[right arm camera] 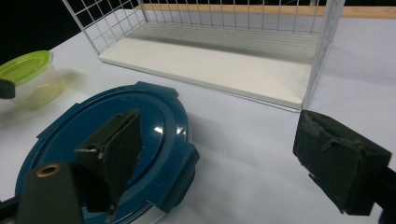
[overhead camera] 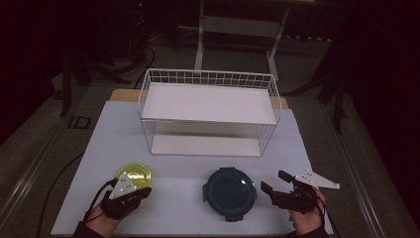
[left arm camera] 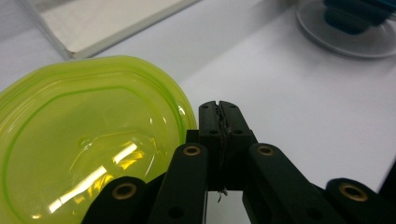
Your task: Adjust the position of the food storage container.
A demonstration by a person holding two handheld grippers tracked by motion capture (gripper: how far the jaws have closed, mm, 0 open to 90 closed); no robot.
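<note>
From the high view we see the left gripper [overhead camera: 132, 191] over the yellow-green container [overhead camera: 134, 174] at lower left. In its own view its jaws are pressed together, empty — beside that container [left arm camera: 88, 140]. In the right gripper view, the right gripper [right arm camera: 224, 154] gapes wide by the blue lid [right arm camera: 154, 121].

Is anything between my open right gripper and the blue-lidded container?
Nothing visible. The right gripper stands open just right of the blue-lidded container, with bare table between them. In the right gripper view one jaw already overlaps the lid, and the white wire rack stands farther back.
</note>
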